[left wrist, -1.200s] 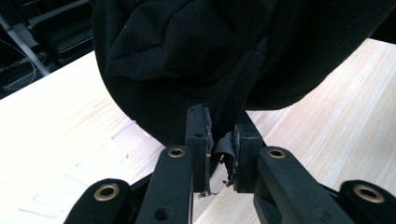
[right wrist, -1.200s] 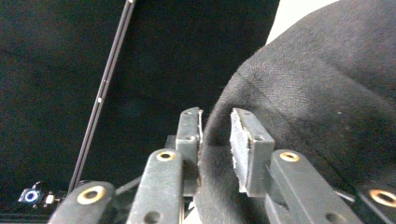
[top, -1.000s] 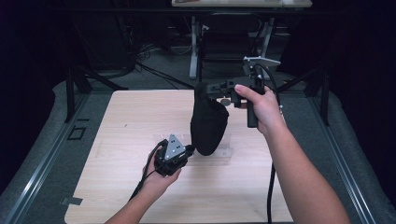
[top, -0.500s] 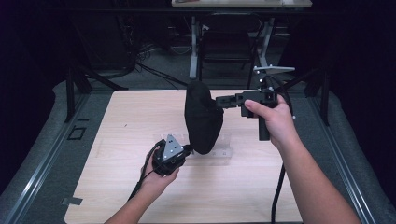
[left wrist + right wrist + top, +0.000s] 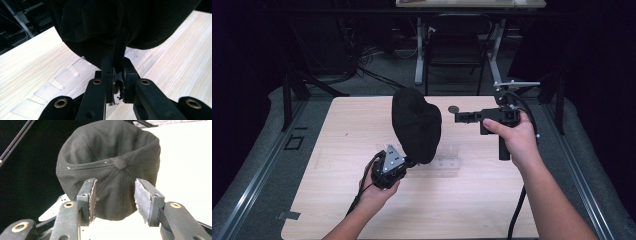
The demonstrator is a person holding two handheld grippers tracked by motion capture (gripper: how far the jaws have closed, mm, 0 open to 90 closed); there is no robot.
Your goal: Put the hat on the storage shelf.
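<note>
A black cap (image 5: 417, 125) stands upright above the wooden table (image 5: 337, 125), held by its lower edge. My left gripper (image 5: 411, 162) is shut on that edge; in the left gripper view the jaws (image 5: 117, 75) pinch a fold of the cap's fabric (image 5: 112, 25). My right gripper (image 5: 457, 117) hovers to the right of the cap, pointing at it, a short gap away. In the right gripper view it (image 5: 115, 195) is open, with the cap's crown and top button (image 5: 120, 163) beyond the pads and nothing between them.
A clear plastic slotted rack (image 5: 447, 161) lies flat on the table under the cap, also visible as a clear rack (image 5: 62, 80) below the jaws. A small dark round disc (image 5: 453, 108) lies near the table's far edge. Table legs and cables stand beyond.
The right gripper has pulled back to the right, away from the cap's top. The cap has risen and now stands more upright over the left gripper.
</note>
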